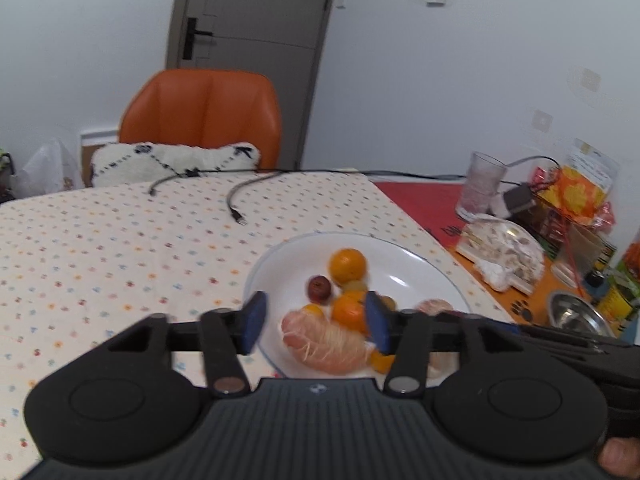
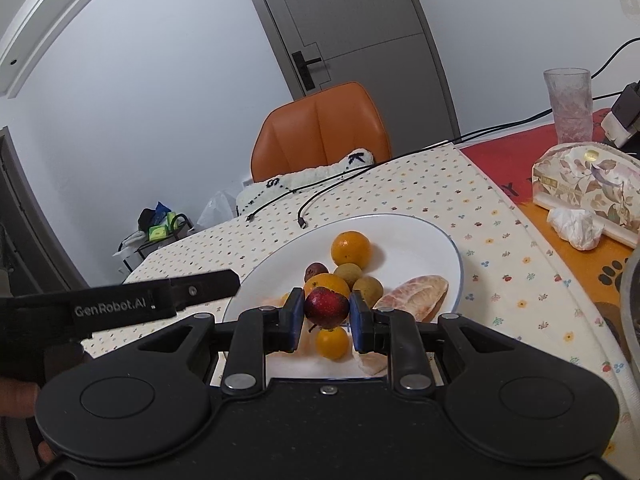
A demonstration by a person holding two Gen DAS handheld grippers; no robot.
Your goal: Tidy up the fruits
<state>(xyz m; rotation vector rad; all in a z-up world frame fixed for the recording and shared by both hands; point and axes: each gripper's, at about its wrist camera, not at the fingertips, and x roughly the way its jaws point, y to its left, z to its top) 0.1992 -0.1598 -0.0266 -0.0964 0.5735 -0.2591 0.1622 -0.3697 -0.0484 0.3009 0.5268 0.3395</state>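
Right gripper [image 2: 326,312], red fruit [image 2: 326,307], dotted tablecloth [image 2: 440,184].

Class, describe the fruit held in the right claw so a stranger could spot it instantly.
Find the white plate on the dotted tablecloth. Just above its near edge, the right claw grips a dark red fruit. Unlike its orange and brownish neighbours, it alone is lifted.

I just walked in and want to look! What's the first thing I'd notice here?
Probably the dark red fruit pinched in the right tool, held just above the white plate. Next, the plate's bright pile: oranges, small brownish fruits and pink peeled pomelo pieces. Behind the dotted tablecloth, a big orange chair stands out, and the left tool hovers open over the plate.
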